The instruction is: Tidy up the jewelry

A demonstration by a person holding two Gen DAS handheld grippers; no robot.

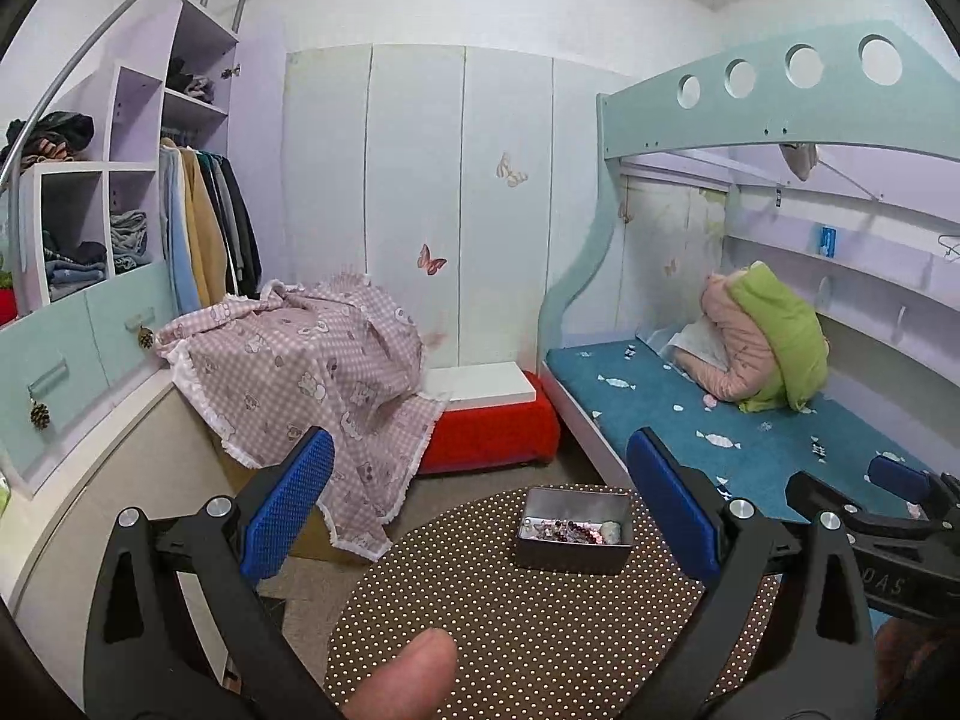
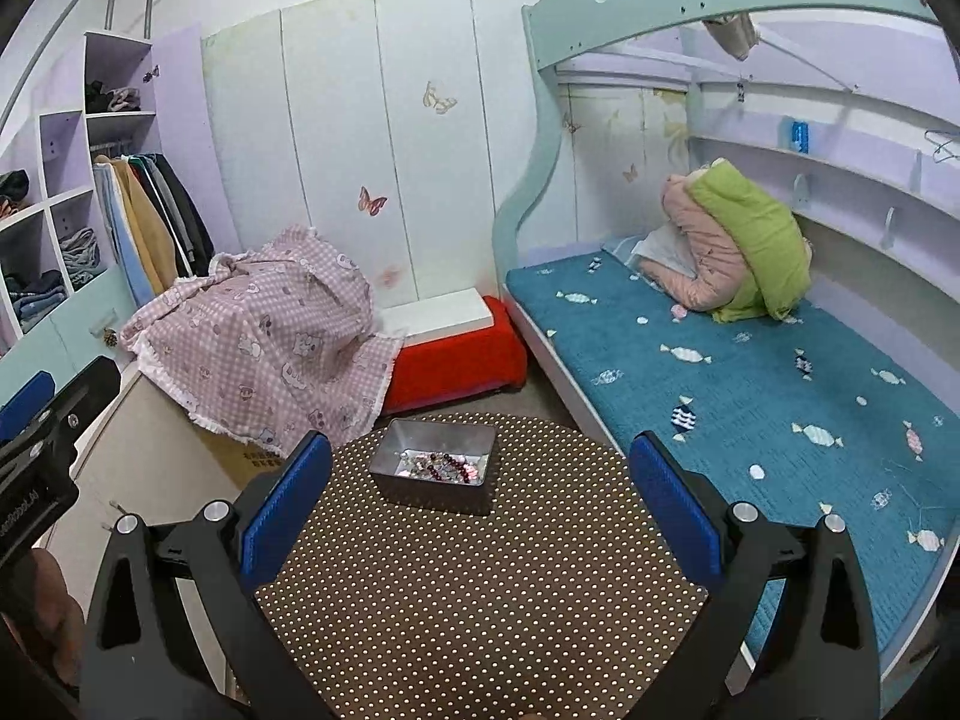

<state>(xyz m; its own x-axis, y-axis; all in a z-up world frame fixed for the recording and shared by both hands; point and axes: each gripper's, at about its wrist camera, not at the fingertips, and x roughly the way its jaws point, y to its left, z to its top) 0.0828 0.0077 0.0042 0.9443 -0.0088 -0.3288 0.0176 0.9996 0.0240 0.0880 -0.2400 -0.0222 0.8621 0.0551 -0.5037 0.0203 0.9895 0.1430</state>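
Note:
A grey metal tin (image 1: 575,534) (image 2: 433,467) stands at the far side of a round brown table with white dots (image 1: 528,618) (image 2: 480,588). Inside the tin lies a tangle of beaded jewelry (image 1: 564,530) (image 2: 441,465), dark red, pink and white. My left gripper (image 1: 480,504) hovers open above the near half of the table, nothing between its blue pads. My right gripper (image 2: 480,498) is open too and holds nothing, with the tin just beyond its left finger. The right gripper also shows at the left view's right edge (image 1: 900,498).
A thumb (image 1: 402,678) rests at the bottom of the left view. Beyond the table are a pink checked cloth over a box (image 1: 300,372), a red bench (image 1: 486,420) and a wardrobe with clothes (image 1: 198,228). A bunk bed with a blue mattress (image 2: 750,384) runs along the right.

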